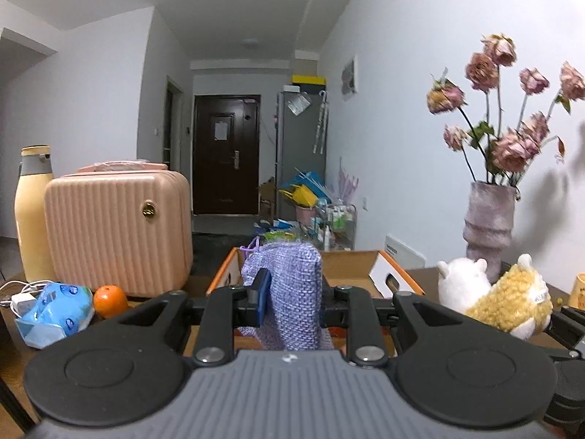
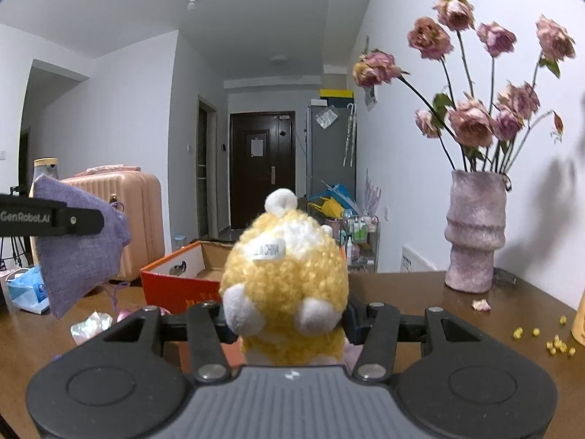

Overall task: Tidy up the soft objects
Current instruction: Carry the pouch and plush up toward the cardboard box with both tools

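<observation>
1. Room: white walls, a hallway running back to a dark door (image 1: 226, 153) at centre frame, a grey cabinet (image 1: 301, 135) beside it. A brown wooden surface (image 2: 420, 300) fills the lower part of both views.
2. Left wrist view, left side: a ribbed pink case (image 1: 117, 234) stands on the surface, a cream bottle (image 1: 33, 216) behind it at far left. In front lie an orange (image 1: 109, 300), a blue tissue pack (image 1: 55, 311) and white cables.
3. Centre, beyond the fingers: an open orange-edged cardboard box (image 1: 380, 267), flaps up.
4. Right side of both views: a mauve vase (image 2: 473, 234) of dried pink roses (image 2: 471, 120) against the wall. Yellow crumbs are scattered at the lower right of the right wrist view.
5. Left hand-held gripper (image 1: 292, 296): jaws nearly together, pinching a purple woven pouch (image 1: 289, 292) that hangs upright between the pads, in front of the box. In the right wrist view the same pouch shows at mid left, clear of the surface.
6. Right hand-held gripper (image 2: 289, 322): jaws partly apart, clamped on a yellow plush toy (image 2: 285, 278), white paws toward the camera, label on its back. The left wrist view shows this toy at lower right, with a white plush part just beside it; whether that is a separate toy cannot be told.
</observation>
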Available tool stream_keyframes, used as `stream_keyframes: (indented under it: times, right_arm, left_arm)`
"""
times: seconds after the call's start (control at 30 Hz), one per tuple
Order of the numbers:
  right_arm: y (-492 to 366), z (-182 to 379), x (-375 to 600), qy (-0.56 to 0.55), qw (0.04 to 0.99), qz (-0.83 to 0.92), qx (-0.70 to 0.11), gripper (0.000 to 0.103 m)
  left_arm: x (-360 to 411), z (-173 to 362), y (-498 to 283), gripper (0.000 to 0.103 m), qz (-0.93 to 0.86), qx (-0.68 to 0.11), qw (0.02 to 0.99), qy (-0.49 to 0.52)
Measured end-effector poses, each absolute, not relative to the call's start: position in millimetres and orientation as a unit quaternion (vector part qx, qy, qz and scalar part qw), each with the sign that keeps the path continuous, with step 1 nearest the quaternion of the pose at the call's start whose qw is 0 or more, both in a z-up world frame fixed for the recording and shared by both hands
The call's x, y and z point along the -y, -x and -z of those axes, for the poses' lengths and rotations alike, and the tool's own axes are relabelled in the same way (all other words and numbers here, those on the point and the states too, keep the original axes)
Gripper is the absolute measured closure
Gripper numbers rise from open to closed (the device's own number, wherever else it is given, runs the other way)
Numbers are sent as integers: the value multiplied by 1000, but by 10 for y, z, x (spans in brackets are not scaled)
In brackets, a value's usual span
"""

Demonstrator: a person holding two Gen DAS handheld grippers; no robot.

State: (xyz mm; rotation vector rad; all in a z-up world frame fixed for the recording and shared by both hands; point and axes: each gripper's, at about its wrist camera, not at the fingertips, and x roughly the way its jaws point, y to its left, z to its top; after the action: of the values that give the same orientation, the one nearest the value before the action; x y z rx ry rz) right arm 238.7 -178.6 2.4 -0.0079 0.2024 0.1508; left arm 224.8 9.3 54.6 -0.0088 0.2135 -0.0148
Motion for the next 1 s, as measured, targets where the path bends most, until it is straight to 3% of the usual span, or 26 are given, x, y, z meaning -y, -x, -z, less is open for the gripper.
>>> stream_keyframes:
  times: [1.0]
  right_arm:
    - [-3112, -145, 1434, -8, 991, -89, -97, 52]
  left_arm:
    - [-390, -632, -2853, 79, -28, -93, 995, 20]
